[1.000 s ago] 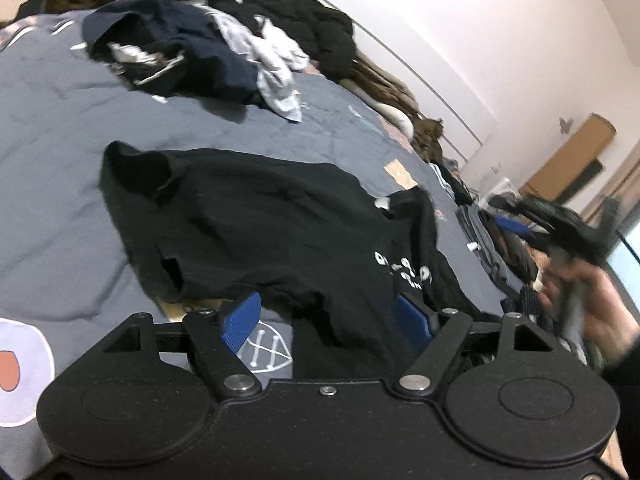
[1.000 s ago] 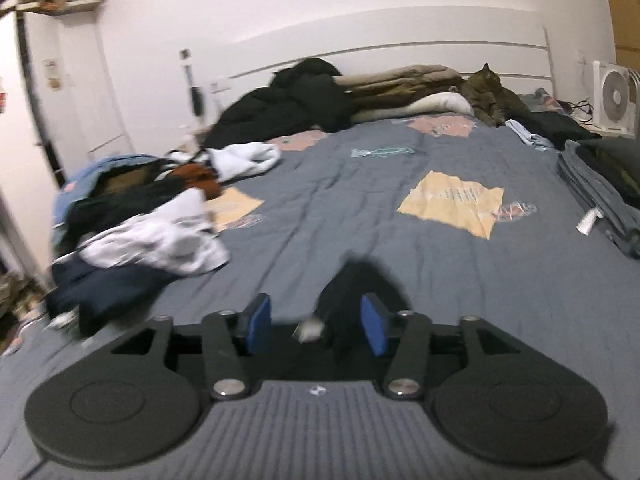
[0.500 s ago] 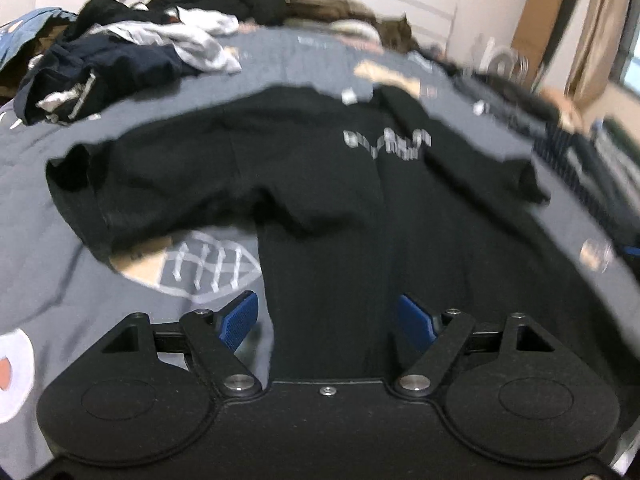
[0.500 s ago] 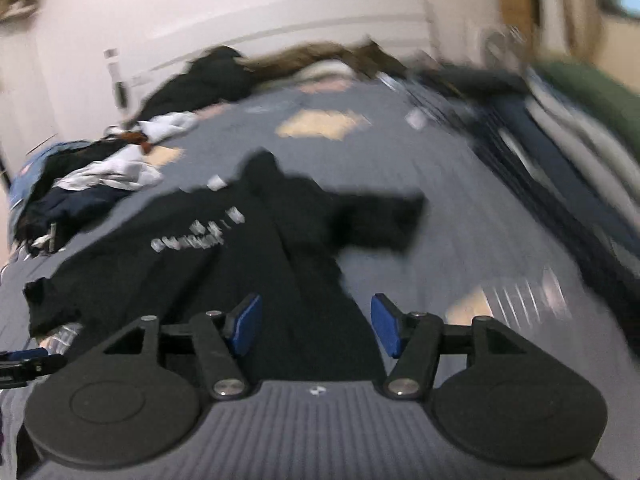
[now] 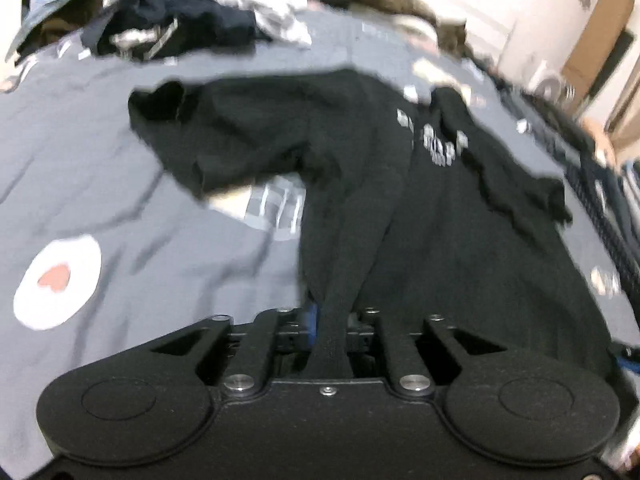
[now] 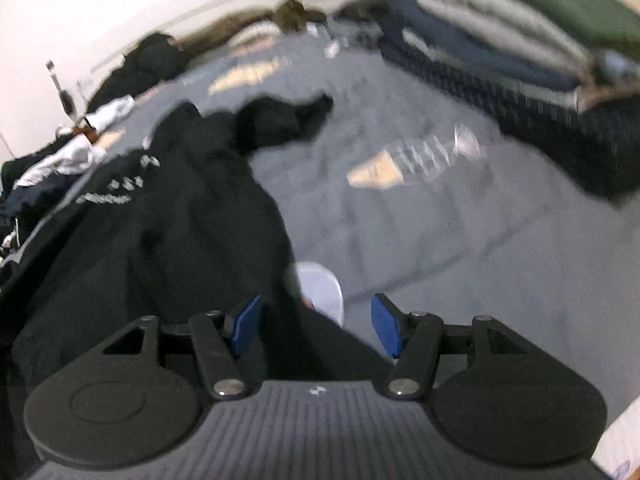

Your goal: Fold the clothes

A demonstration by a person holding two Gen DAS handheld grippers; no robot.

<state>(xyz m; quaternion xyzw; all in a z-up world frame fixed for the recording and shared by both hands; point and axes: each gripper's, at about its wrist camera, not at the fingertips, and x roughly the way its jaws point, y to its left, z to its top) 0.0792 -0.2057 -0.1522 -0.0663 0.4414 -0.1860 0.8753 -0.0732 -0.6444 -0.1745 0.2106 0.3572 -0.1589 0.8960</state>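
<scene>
Hem of black T-shirt [image 5: 420, 208] pinched in left hand-held gripper [image 5: 329, 326], jaws just closed; right hand-held gripper [image 6: 316, 326] wide over opposite corner. Close before lifting; keep hem taut, level above bed [image 6: 420, 232].

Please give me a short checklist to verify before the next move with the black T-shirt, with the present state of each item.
1. Left gripper closed on the black T-shirt hem; its jaws have just been closing: ok.
2. Right gripper gripping the hem: not ok, jaws stand open with fabric between them.
3. T-shirt lying flat: not ok, a ridge runs up from the left grip.
4. Sleeves spread out: not ok, both crumpled.
5. Bedspread beside the shirt free for folding: ok.
</scene>
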